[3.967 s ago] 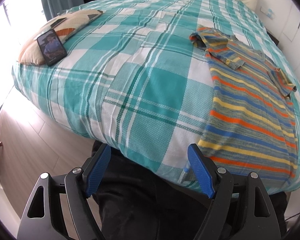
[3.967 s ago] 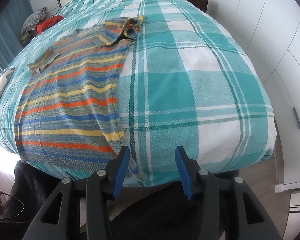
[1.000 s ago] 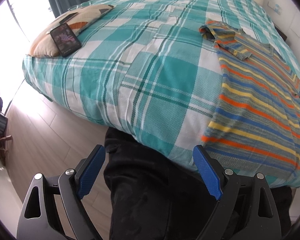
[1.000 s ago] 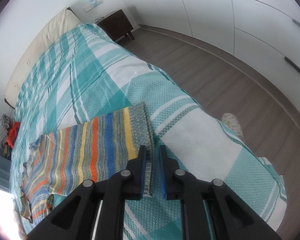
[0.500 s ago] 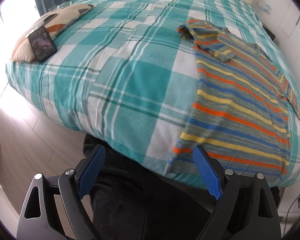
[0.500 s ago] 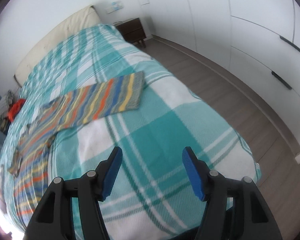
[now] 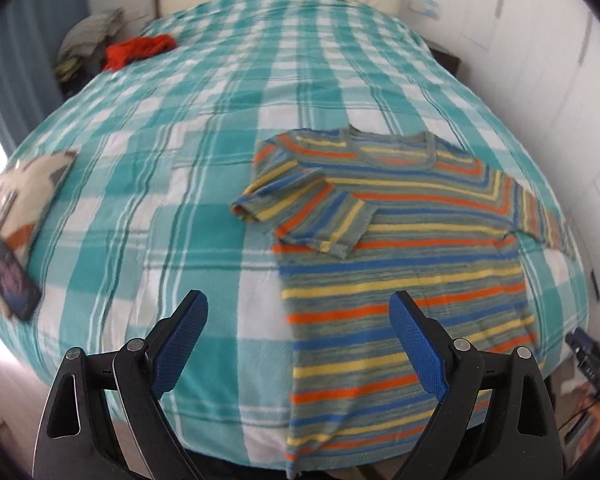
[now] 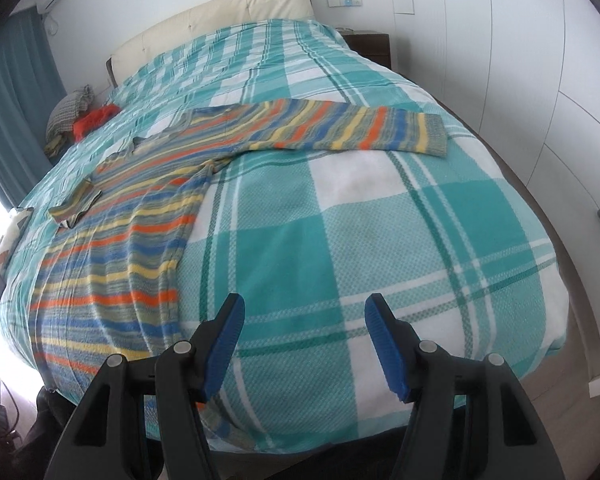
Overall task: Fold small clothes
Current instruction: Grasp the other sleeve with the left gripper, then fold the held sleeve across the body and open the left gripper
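Note:
A striped sweater [image 7: 400, 280] in orange, blue and yellow lies flat on the bed, hem hanging over the near edge. Its left sleeve [image 7: 304, 210] is folded in over the chest. Its right sleeve [image 8: 340, 130] lies stretched straight out to the right in the right wrist view. My left gripper [image 7: 298, 344] is open and empty, above the bed's near edge beside the sweater's left side. My right gripper [image 8: 304, 344] is open and empty, over bare bedspread to the right of the sweater's body [image 8: 132, 248].
The bed has a teal and white plaid cover [image 7: 204, 184]. A phone [image 7: 10, 280] lies on a patterned cushion [image 7: 32, 176] at the left edge. A red garment [image 7: 138, 50] and a clothes pile lie far left. White wardrobes [image 8: 540, 60] stand at right.
My right gripper let go of the sleeve cuff, opened and drew back to the bed's near edge, leaving the sleeve stretched out. My left gripper rose and swung over the bed.

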### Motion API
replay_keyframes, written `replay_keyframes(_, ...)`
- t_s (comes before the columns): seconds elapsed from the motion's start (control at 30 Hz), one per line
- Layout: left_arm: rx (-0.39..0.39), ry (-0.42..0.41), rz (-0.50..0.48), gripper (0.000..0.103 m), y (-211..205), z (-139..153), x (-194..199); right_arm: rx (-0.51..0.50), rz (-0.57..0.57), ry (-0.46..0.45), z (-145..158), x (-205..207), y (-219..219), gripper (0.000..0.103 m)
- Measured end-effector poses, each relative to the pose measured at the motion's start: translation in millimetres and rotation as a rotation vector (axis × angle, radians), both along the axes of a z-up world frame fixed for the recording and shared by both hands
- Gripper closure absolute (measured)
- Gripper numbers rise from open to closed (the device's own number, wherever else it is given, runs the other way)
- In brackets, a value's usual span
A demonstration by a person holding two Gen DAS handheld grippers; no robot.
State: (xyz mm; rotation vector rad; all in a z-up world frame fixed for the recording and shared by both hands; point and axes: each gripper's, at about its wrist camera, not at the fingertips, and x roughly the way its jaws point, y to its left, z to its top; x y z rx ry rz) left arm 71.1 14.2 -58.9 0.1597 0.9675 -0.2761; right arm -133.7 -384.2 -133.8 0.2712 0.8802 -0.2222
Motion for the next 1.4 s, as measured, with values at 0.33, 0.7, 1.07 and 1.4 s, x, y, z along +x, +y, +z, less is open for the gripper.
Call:
replay_keyframes(0.33, 0.283, 0.172, -0.132, 0.029, -92, -108, 96, 0.054, -0.001, 0.049, -18, -34, 20, 0.041)
replay_keyframes(0.7, -0.193, 0.065, 0.473, 0.098, 103, -36, 117, 0.042, -0.045, 0.046, -14, -52, 6, 0.041)
replay_keyframes(1.07, -0.193, 0.204, 0.788, 0.100, 221, -88, 113, 0.007, 0.040, 0.091, -21, -37, 27, 0.041)
replay_keyframes(1.4, -0.096, 0.241, 0.780, 0.101, 215, -117, 108, 0.001, 0.023, 0.119, -27, -39, 26, 0.041)
